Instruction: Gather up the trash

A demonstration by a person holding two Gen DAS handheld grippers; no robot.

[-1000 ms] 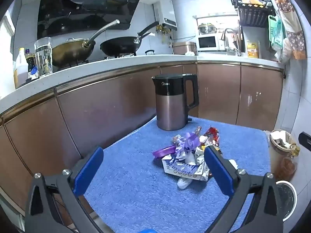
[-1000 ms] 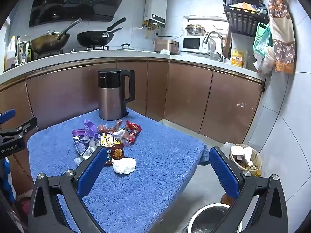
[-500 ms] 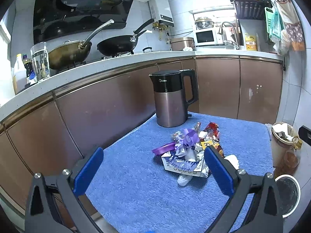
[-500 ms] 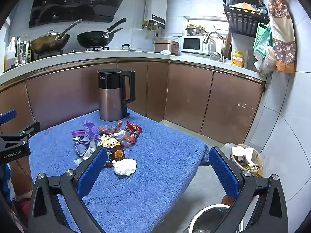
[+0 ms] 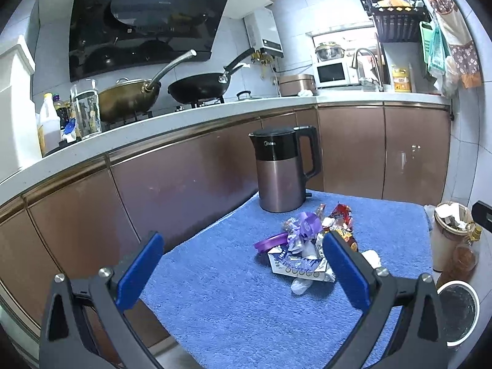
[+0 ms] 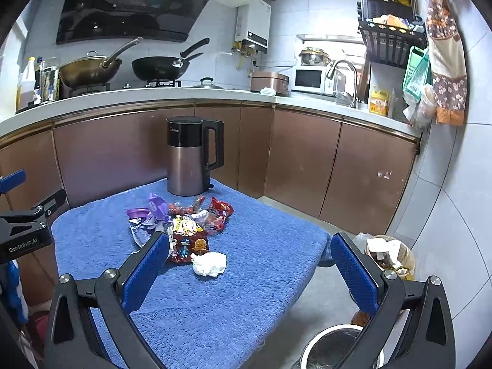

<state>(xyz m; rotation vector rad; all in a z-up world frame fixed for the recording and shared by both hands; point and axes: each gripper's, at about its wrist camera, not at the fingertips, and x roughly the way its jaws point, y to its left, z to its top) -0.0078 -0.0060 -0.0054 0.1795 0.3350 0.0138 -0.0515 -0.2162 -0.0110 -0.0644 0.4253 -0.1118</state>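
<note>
A pile of trash (image 5: 307, 240) lies on the blue-towelled table (image 5: 221, 289): purple ribbon, foil wrappers, a flat white carton and a crumpled tissue (image 6: 209, 263). The pile also shows in the right wrist view (image 6: 184, 224). My left gripper (image 5: 243, 270) is open and empty, held above the table's near side, short of the pile. My right gripper (image 6: 249, 269) is open and empty, above the table's right edge, with the tissue just beyond its left finger. A white round bin (image 6: 335, 347) stands on the floor below the right gripper.
An electric kettle (image 5: 283, 169) stands at the table's far end, behind the pile. A small full wastebasket (image 6: 389, 253) sits on the floor by the wall. Brown cabinets and a counter with pans run behind the table.
The left view has tilted upward and the pile now sits lower and slightly closer. The right gripper has barely moved. Both stay open.
</note>
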